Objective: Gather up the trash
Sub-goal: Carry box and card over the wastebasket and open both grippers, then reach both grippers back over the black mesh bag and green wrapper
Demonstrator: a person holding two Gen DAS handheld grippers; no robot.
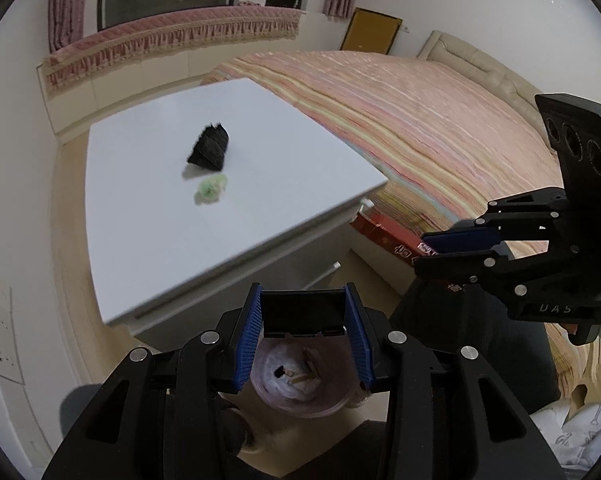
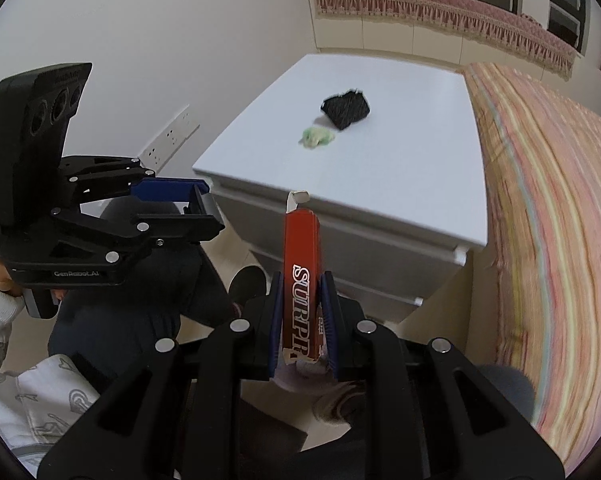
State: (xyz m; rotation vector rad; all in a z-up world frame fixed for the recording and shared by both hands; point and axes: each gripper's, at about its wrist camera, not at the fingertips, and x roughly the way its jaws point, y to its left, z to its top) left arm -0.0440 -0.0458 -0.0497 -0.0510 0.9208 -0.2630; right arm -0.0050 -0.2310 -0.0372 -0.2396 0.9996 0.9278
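My right gripper [image 2: 300, 324] is shut on a long red carton [image 2: 301, 276] printed with white letters, held off the front edge of the white cabinet top [image 2: 400, 168]. The carton also shows in the left wrist view [image 1: 388, 236], with the right gripper [image 1: 440, 248] around it. A crumpled black wad [image 1: 209, 148] and a small green wad [image 1: 211, 189] lie on the cabinet top [image 1: 148, 216]; they also show in the right wrist view, black [image 2: 346, 109] and green [image 2: 317, 137]. My left gripper [image 1: 303, 340] is open and empty above a pink-lined bin [image 1: 296, 384] holding some scraps.
A bed with a striped cover [image 1: 420, 120] stands right of the cabinet. A window seat with pink fringe [image 1: 172, 36] runs along the back wall. Wall sockets [image 2: 170, 136] sit left of the cabinet. The person's dark-trousered legs [image 2: 148, 280] are below the grippers.
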